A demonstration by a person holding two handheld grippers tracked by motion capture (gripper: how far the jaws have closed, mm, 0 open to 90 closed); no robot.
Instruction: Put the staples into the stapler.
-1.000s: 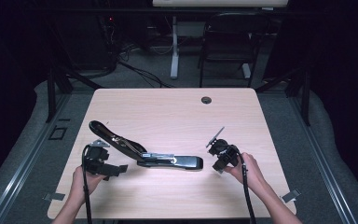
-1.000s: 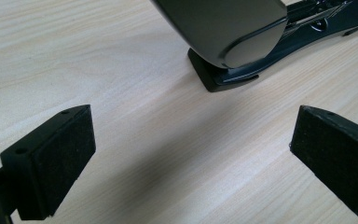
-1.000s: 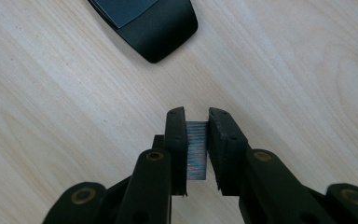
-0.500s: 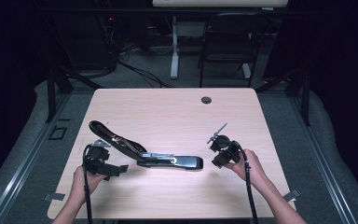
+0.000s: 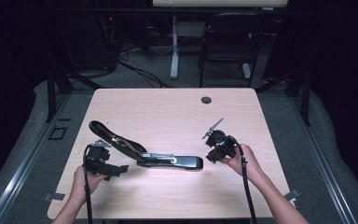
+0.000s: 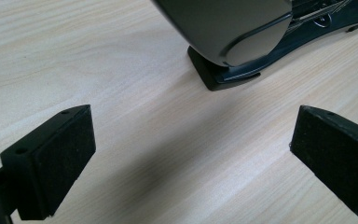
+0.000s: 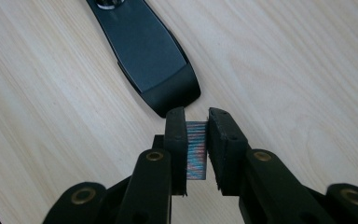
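Note:
A black stapler point(image 5: 172, 162) lies opened out flat on the wooden table point(image 5: 168, 116), its top arm point(image 5: 114, 137) raised toward the left. My left gripper point(image 5: 115, 169) sits open just in front of that arm's rounded end point(image 6: 233, 28), nothing between its pads point(image 6: 60, 154). My right gripper point(image 5: 210, 156) is at the right end of the stapler's base point(image 7: 149, 51), almost touching it. Its jaws are shut on a small shiny strip of staples point(image 7: 196, 149), held just above the tabletop.
A round cable hole point(image 5: 206, 100) sits near the table's far edge. Behind the table stand a dark chair point(image 5: 228, 42) and a white desk leg point(image 5: 174, 46). Bare wood stretches across the far half of the table.

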